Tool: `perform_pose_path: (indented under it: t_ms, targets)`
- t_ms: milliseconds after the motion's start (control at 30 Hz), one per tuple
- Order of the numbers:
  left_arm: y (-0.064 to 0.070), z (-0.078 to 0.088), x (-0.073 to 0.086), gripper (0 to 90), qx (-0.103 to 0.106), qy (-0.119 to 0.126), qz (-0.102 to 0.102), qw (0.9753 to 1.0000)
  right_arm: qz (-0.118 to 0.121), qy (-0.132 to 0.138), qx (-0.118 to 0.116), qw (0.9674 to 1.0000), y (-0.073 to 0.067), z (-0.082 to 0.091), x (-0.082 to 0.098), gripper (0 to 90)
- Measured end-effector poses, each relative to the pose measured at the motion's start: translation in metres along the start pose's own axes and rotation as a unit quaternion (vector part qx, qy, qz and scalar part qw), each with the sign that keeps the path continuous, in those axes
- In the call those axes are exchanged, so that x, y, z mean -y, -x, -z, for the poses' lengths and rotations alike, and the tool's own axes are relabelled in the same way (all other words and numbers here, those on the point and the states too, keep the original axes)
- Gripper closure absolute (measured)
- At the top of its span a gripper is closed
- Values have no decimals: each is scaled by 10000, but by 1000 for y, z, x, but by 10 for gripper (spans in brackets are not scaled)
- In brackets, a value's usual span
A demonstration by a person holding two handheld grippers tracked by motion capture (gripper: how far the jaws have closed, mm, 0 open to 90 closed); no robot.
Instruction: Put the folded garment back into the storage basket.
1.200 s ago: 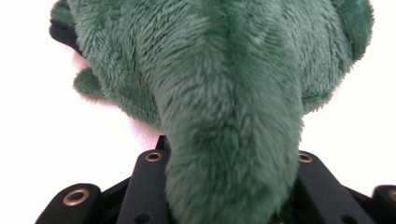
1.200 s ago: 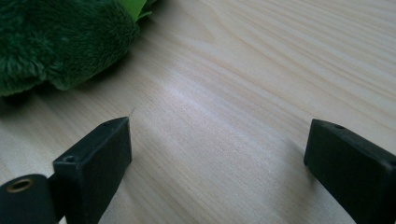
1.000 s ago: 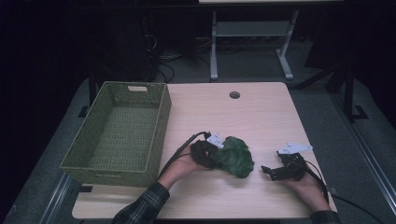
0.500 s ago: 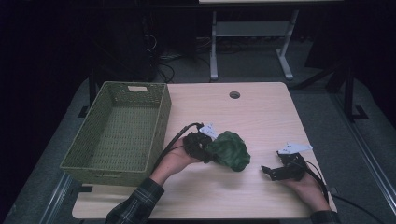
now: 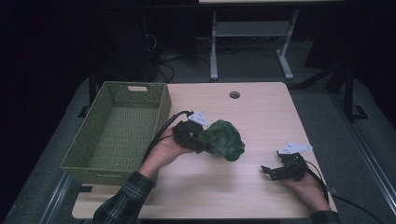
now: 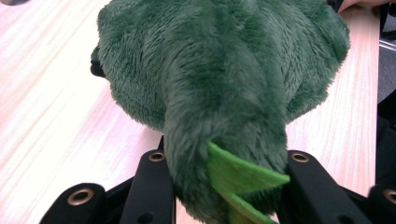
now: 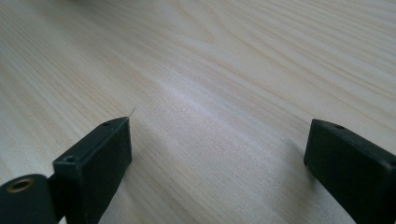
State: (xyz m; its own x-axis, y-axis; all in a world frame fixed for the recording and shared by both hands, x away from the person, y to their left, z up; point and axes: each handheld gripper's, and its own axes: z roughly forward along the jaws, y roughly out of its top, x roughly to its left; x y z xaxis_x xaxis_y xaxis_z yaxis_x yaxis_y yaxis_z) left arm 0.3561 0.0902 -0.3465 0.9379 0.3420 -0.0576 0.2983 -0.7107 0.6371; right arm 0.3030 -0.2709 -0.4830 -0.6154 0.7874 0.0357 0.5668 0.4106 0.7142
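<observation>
Between my left gripper's (image 6: 224, 186) jaws, the dark green plush toy (image 6: 219, 79) covers both inner pad faces, so pad contact is read only from the pinched fur; the toy's top and its bright green felt fin (image 6: 243, 179) are cut by the frame edges. Beyond the toy, the table (image 6: 51, 116) is largely hidden. On my right gripper (image 7: 217, 154), both jaws are cut at the bottom edge, and in the high view its jaw tips (image 5: 267, 171) are too small to resolve.
</observation>
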Motion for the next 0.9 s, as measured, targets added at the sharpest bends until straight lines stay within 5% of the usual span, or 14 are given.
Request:
perform_pose_path:
  t_ms: [467,900]
  targets:
    - [-19,48,16,674,-435,209,232,9986,-6,-2,2,10000,0,0,0,73]
    - [-34,94,32,679,-942,370,452,9938,-7,-1,1,10000,0,0,0,72]
